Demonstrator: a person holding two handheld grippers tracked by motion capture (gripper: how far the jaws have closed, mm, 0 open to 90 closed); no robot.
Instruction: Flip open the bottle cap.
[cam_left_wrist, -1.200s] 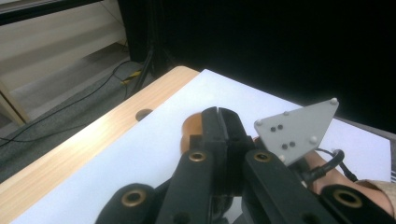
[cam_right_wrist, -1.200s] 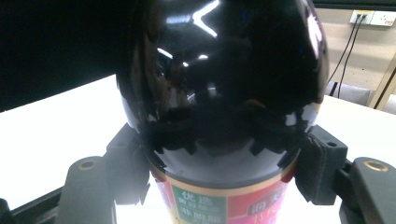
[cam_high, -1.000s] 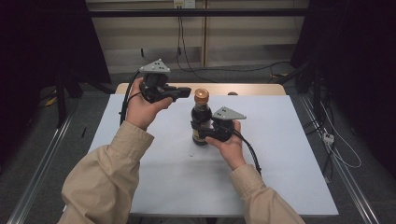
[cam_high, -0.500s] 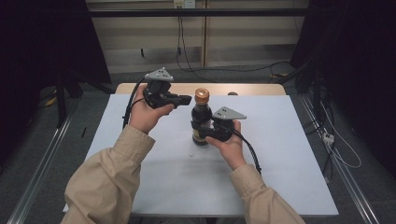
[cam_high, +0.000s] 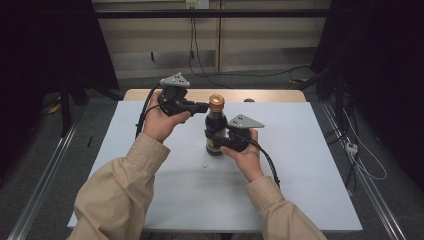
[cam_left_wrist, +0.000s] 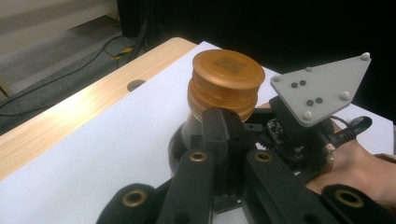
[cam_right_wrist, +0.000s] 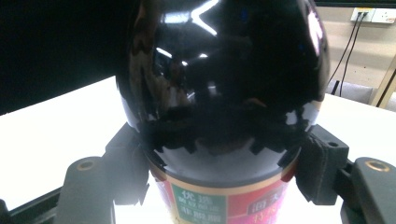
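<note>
Bottle: a dark glass bottle (cam_high: 215, 131) stood upright on the counter (cam_high: 310, 175), a little toward the far side and near the middle from left to right.
Long axis: it ran straight up, with the copper cap (cam_high: 216, 102) at the top.
Label: a red and green label (cam_right_wrist: 219, 205) wrapped the lower body; I could not read the print.
Right hand-held gripper: my right hand-held gripper (cam_high: 220, 144) came in from the right and was clamped on the lower body, one jaw on either side at the shoulder above the label.
Left hand-held gripper: my left hand-held gripper (cam_high: 202, 106) had its jaws fully together and nothing between them.
Key relation: the cap lay just to the right of my left tips, level with them and very near; I could not tell whether they touched.
Close view: in the left gripper view the cap (cam_left_wrist: 225, 84) sat straight ahead, just beyond the closed tips (cam_left_wrist: 223, 126).
Nearer hand: the left was the one at the cap, since the right was busy steadying the body.
Judgement: the jaws would have to spread before they could take the cap from the side.
</note>
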